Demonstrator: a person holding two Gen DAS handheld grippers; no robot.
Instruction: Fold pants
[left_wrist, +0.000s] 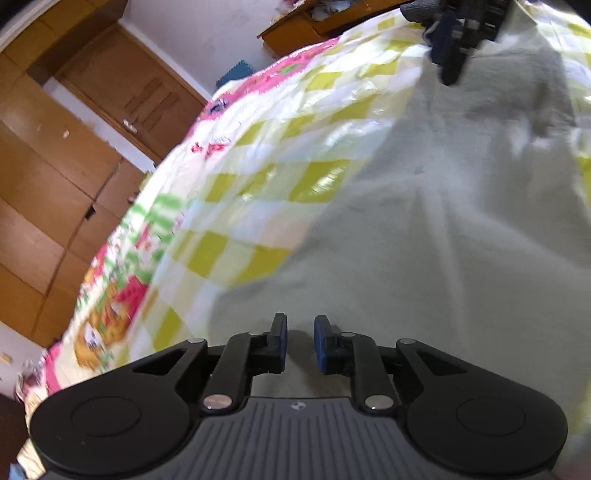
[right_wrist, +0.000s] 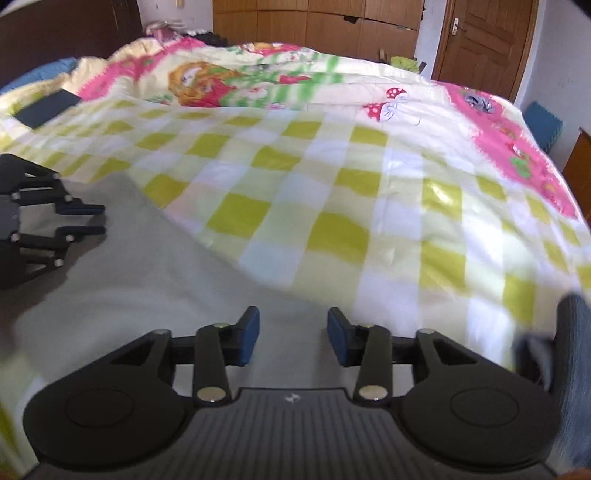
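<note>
1. While your left gripper (left_wrist: 300, 341) hovers with jaws apart, the pale grey fabric pants (left_wrist: 424, 240) lie beneath it on the checked yellow-green quilt (left_wrist: 258, 166).
2. Your right gripper (right_wrist: 293, 338), fingers also spread and empty, has the pants at nine o'clock.

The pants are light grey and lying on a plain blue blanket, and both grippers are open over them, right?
Not quite. The blanket is yellow-green and white checked with pink cartoon pictures, as the right wrist view shows. The pants are light grey, and the left gripper and right gripper are open over them.
</note>
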